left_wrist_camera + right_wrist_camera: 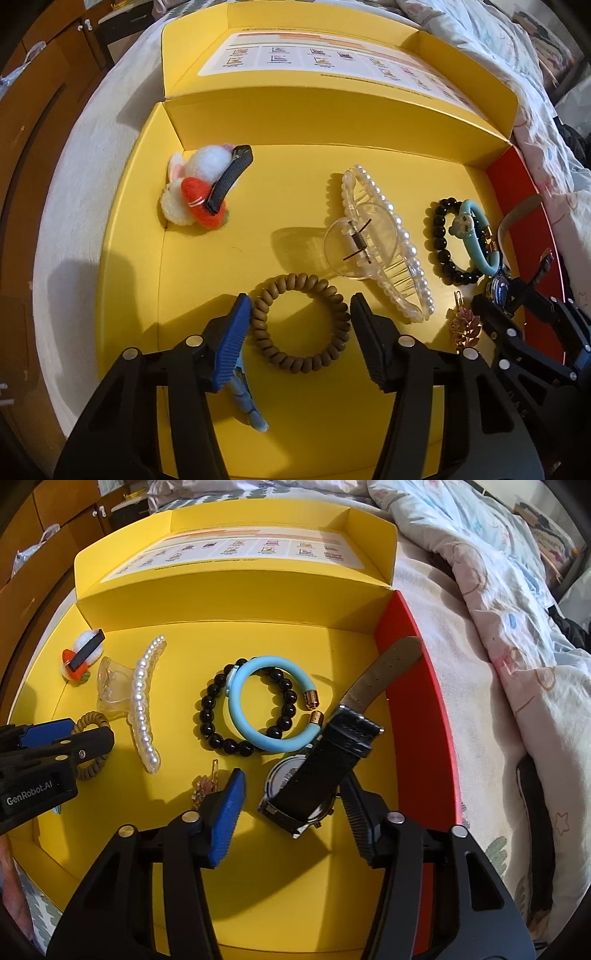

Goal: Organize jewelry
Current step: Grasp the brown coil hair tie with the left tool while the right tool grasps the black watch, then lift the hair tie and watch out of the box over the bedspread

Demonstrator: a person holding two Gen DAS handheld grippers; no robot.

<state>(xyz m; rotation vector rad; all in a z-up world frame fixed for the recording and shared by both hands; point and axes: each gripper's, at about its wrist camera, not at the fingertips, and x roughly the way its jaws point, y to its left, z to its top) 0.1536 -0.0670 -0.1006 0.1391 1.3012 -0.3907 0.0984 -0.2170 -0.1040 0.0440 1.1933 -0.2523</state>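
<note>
Inside an open yellow cardboard box (192, 266) lying on a pale bedspread, the left gripper (301, 334) points steeply down with its jaws about half spread on either side of a brown spiral coil hair tie (301, 321), which lies flat on the box floor. The blue ribbed pad touches the tie's left edge and the black ribbed pad stands just at its right edge; whether they are pressing on it cannot be told. A light blue plastic hair clip (247, 398) lies partly hidden under the left finger. The right gripper (291, 808) also points down, its jaws roughly half spread around a black wristwatch with a round metal case and a black leather strap (295, 794). The strap arches up from the case between the fingers, and its brown underside leans on the box's red side wall (417, 657). The black pad appears to meet the strap's right side, while the blue pad stands just clear of the watch case, so no firm clench shows. Just left of the blue pad lies a small pink and gold leaf-shaped hairpin (207, 782). Beyond the watch, a light blue open bangle with gold end caps (258, 738) overlaps a black glossy bead bracelet (210, 716). Further left lie a clear claw clip lined with white pearls (144, 701) and a fluffy white and orange plush hair clip (79, 657) near the box's far left corner.
</note>
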